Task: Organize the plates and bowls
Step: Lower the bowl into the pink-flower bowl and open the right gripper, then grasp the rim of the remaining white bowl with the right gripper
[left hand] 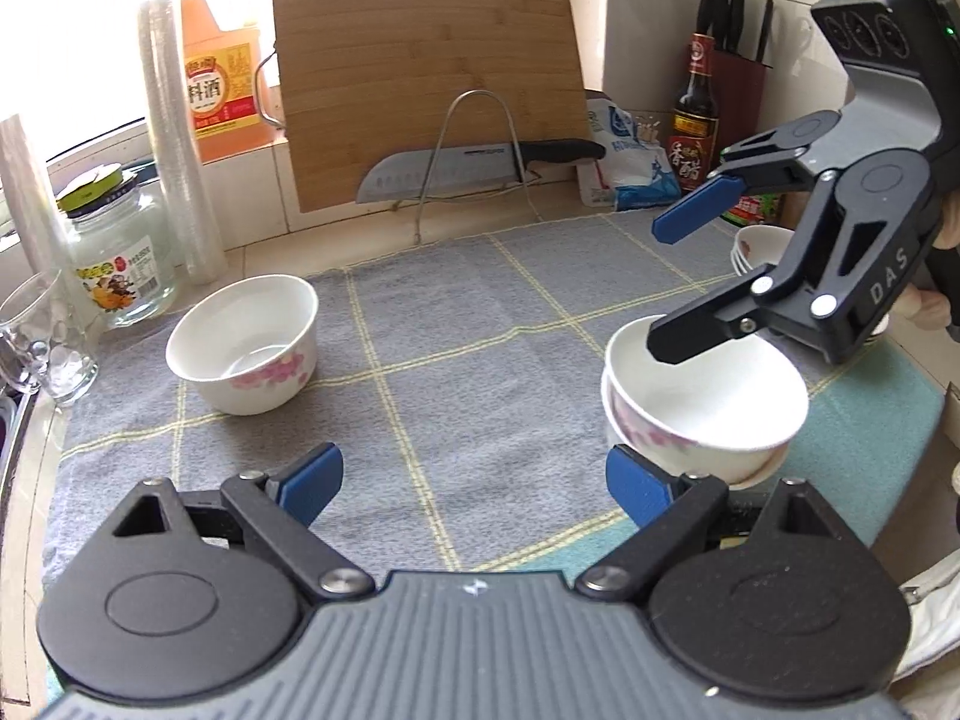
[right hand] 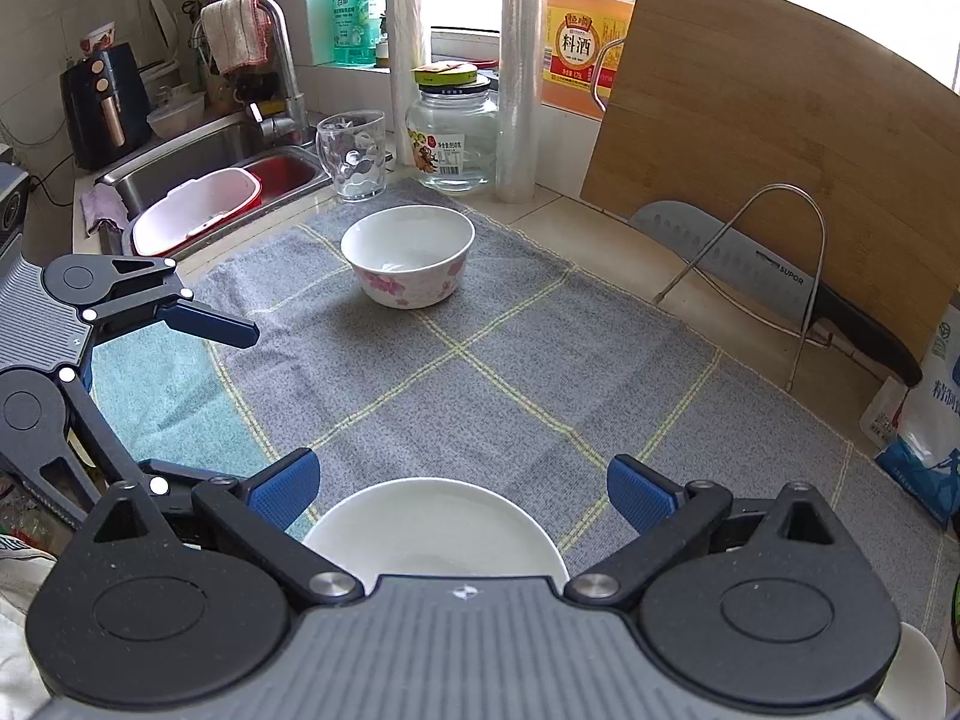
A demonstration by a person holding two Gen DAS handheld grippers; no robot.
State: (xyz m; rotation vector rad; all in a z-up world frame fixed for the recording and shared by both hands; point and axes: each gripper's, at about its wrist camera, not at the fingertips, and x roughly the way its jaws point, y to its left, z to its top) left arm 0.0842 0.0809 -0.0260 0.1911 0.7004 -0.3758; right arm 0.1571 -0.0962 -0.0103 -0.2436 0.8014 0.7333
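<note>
Left claw (left hand: 474,483) gapes wide, holding nothing; right claw (right hand: 462,489) spread wide over stacked bowls (left hand: 702,408), gripping nothing; lone bowl (left hand: 246,342) well apart.

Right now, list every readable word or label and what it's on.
"料酒": orange jug
"SUPOR": knife blade
"香醋": dark bottle
"DAS": right tongs
Glass jar label: "净含量:950克", roughly; rest too small.
Blue-white bag: print cut off, unreadable.

Bowl (right hand: 408,255): white, pink blossom print. Stacked bowls (left hand: 696,414): white, pink-flowered. Cloth (right hand: 480,396): grey, yellow grid lines, teal edge. Cutting board (left hand: 426,78): tan bamboo. Finger pads (left hand: 312,483): blue.
</note>
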